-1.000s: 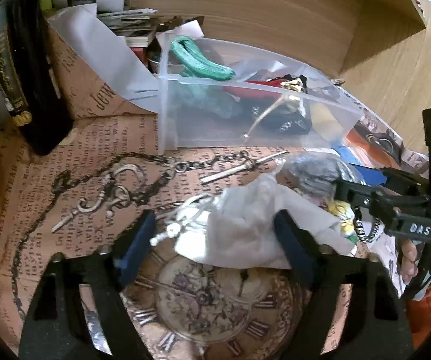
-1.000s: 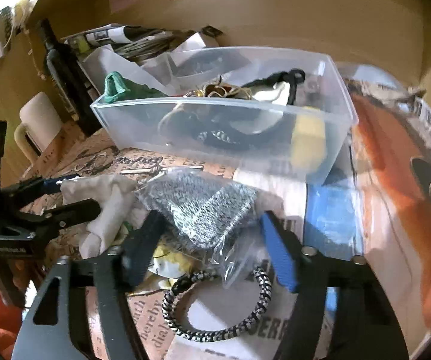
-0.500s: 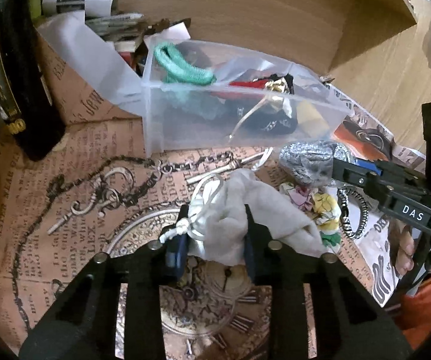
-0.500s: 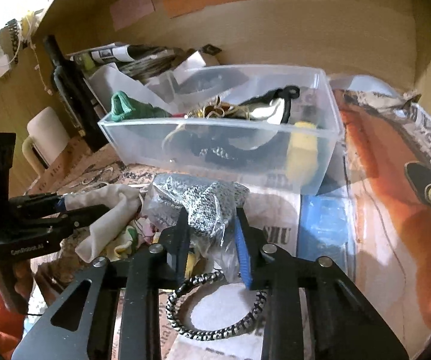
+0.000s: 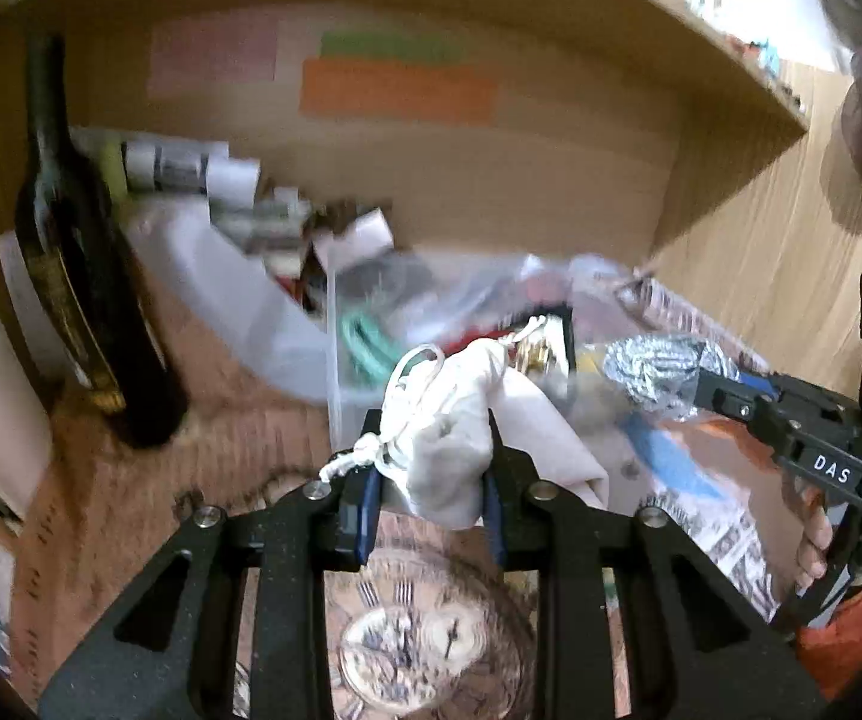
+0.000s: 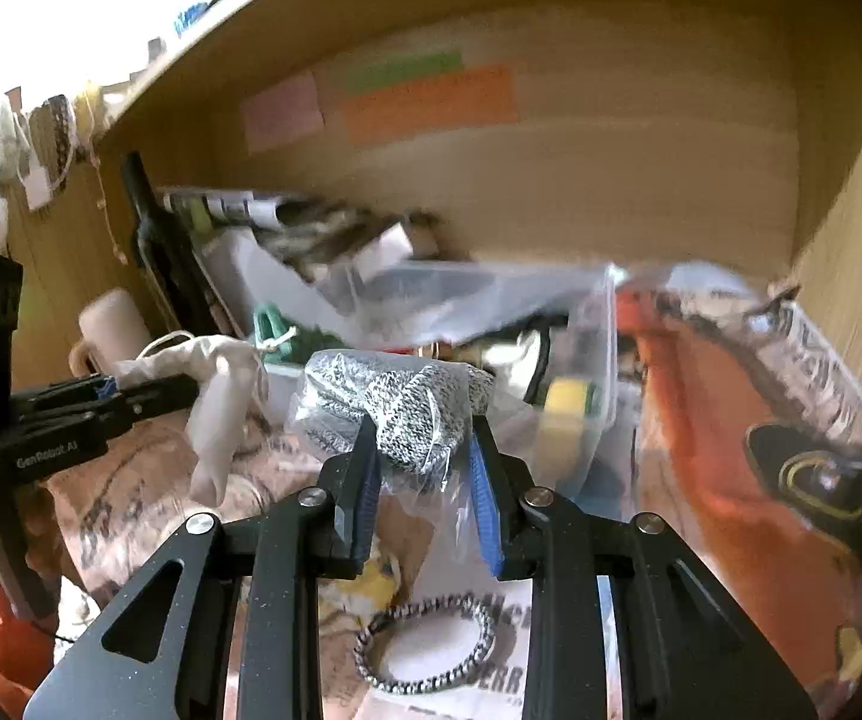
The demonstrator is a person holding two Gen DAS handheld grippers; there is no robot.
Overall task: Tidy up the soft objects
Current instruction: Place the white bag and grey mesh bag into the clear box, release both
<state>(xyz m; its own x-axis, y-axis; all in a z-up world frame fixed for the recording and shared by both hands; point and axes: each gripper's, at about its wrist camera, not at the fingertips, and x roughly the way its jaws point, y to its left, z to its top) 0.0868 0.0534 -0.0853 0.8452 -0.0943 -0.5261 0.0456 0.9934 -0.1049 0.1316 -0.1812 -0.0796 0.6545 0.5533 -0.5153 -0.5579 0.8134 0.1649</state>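
Aloft now: left tool clamped on white drawstring pouch, right tool clamped on bagged speckled cloth, near clear bin.

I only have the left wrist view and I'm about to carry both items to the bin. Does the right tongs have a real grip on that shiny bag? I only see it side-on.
Observer: Yes. In the right wrist view the right tongs are shut on the bagged speckled fabric, with a blue pad pressing each side.
Operator: Anything underneath that I can't see?
Observer: A black-and-white elastic loop lies on the printed paper below the right tongs, not gripped.
Operator: And what I'm holding?
Observer: From that side, the cloth pouch droops in a loose tail beneath the left tongs.
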